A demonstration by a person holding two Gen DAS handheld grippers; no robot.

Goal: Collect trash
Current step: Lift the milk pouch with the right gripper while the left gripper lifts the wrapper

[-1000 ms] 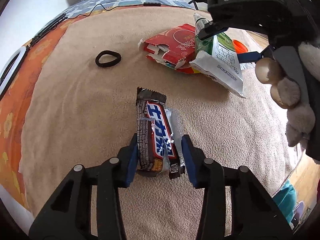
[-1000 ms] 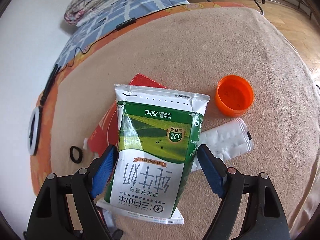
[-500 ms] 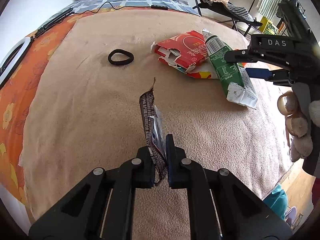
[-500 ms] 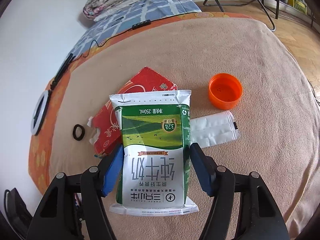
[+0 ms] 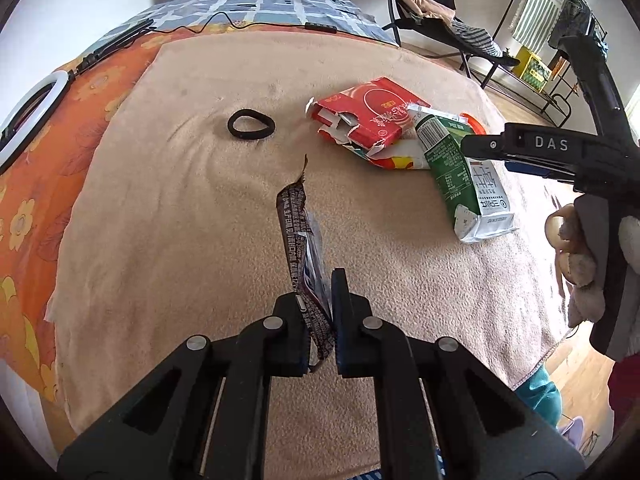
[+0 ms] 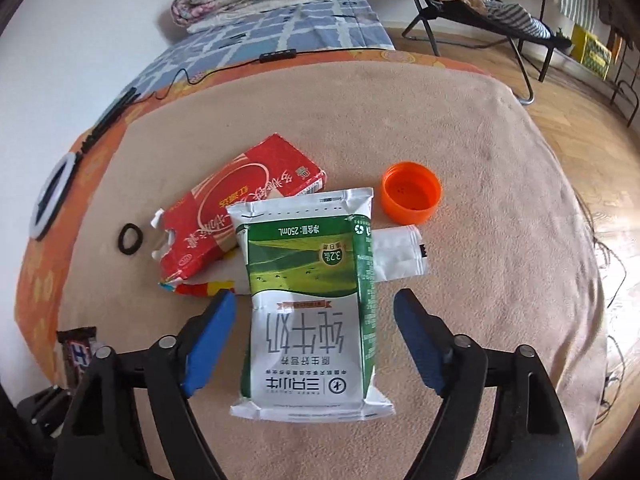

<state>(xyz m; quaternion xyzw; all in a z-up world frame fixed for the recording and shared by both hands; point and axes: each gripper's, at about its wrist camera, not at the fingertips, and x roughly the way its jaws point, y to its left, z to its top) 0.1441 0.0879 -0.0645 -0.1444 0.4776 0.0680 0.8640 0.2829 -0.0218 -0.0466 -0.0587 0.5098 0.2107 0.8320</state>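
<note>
Our left hand-held gripper [image 5: 320,312] is clamped on the candy wrapper [image 5: 300,240], lifted edge-up off the blanket [image 5: 180,240]. To its right still lie the red box [image 6: 236,208], milk carton [image 6: 308,300], white packet [image 6: 400,256] and orange cap [image 6: 412,192]. Our right hand-held gripper [image 6: 312,332] straddles the carton, fingers apart, not yet gripping. We judge one piece secured, four left.

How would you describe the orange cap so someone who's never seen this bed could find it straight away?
On the tan blanket covering the bed, find the pile of trash near the middle. Just past the far right corner of the green and white milk carton, above a white sachet, lies the orange cap, open side up. It is the only round, bright orange piece; its neighbours are flat boxes and packets.
</note>
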